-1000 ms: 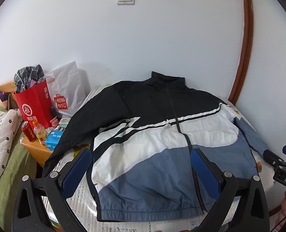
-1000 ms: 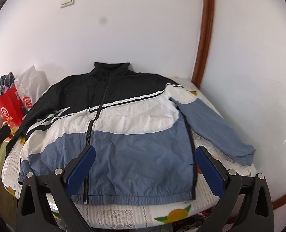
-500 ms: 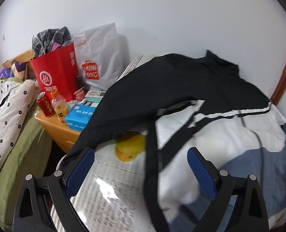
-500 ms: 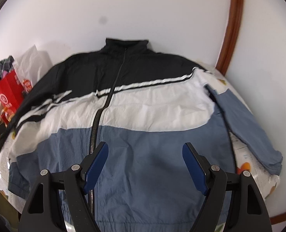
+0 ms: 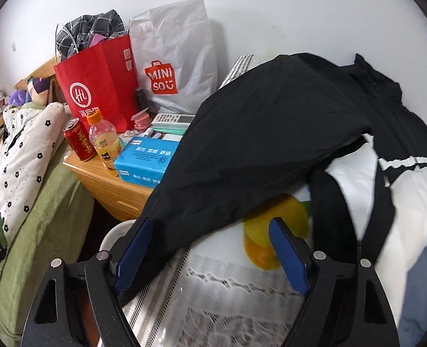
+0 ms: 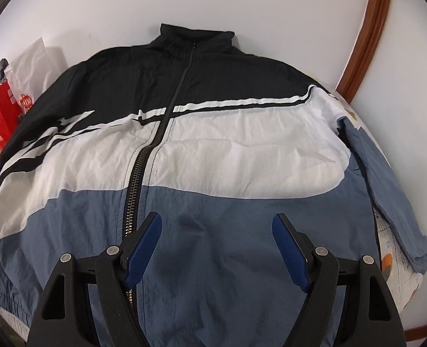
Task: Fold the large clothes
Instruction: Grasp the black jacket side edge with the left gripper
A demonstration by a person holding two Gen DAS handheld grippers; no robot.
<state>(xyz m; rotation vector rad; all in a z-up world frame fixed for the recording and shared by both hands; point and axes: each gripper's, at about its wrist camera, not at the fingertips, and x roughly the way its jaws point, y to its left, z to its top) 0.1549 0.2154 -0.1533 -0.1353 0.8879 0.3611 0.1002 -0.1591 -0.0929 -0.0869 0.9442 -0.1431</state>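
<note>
A black, white and blue zip jacket (image 6: 213,156) lies face up and spread out on a table, collar toward the wall. Its blue right sleeve (image 6: 386,179) lies along the table's right edge. Its black left sleeve (image 5: 242,159) hangs over the table's left edge. My left gripper (image 5: 209,228) is open, its jaws either side of the black sleeve's lower end, close above it. My right gripper (image 6: 216,225) is open and empty, low over the jacket's blue lower front, just right of the zipper (image 6: 132,190).
The table has a white cloth with a fruit print (image 5: 271,231). A wooden nightstand (image 5: 109,185) on the left holds a red bag (image 5: 98,86), a white bag (image 5: 173,57), a can (image 5: 77,138), a bottle (image 5: 103,141) and a blue box (image 5: 147,156). A bed with a flowered quilt (image 5: 17,167) lies further left.
My left gripper has swung left and down toward the black sleeve end. My right gripper has moved forward and lower over the jacket's blue front. Both have stayed open.
</note>
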